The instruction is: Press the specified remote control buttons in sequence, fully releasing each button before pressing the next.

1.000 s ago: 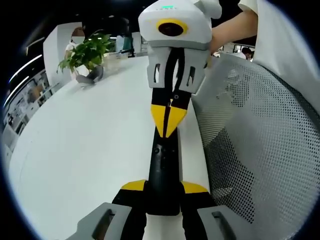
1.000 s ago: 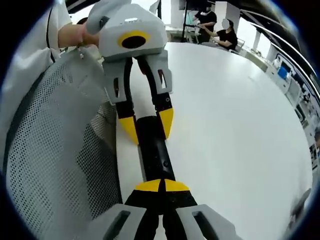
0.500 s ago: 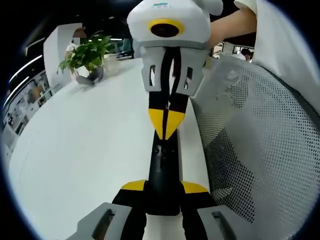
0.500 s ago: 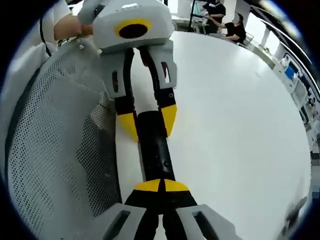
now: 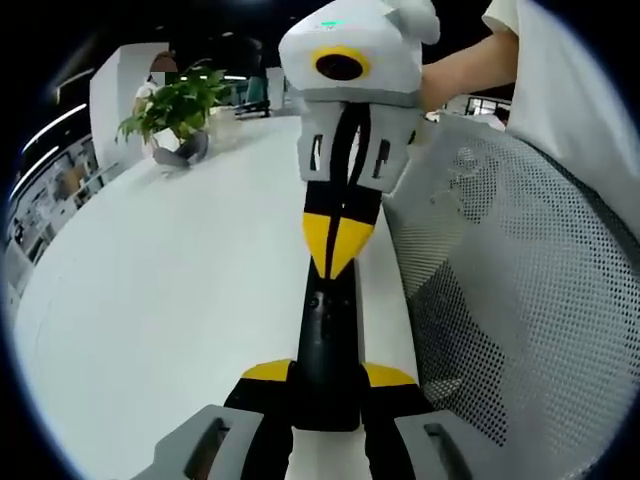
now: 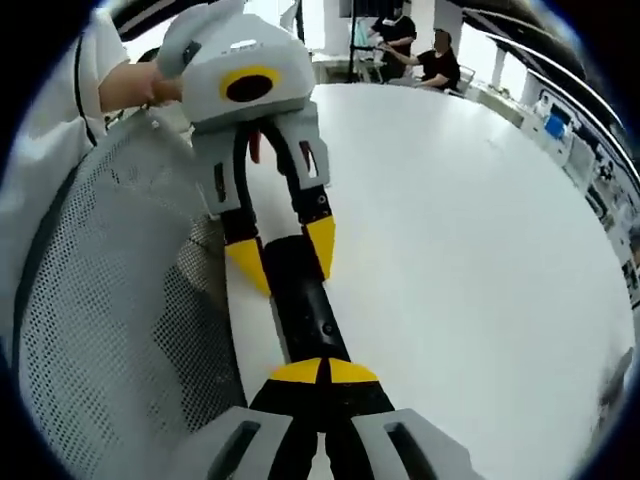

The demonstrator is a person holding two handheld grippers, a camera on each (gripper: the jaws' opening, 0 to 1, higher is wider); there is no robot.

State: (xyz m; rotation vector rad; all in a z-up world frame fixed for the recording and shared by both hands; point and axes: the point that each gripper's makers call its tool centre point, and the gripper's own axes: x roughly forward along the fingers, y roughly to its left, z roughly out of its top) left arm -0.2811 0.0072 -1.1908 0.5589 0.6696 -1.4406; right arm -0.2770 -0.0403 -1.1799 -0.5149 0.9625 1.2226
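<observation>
**Right tips on remote, left clamp holding**

Since half a second ago the right gripper (image 5: 337,245) has lifted slightly back along the remote control (image 5: 327,345); its yellow tips are together, pointing down at the button face. The left gripper (image 6: 280,262) is clamped on the remote's far end, which lies along the white table (image 5: 170,290) edge beside a mesh chair back (image 5: 510,300).

Risk: the closed tips could slide onto a neighbouring button, or a hard press could twist the remote in the left clamp.
</observation>
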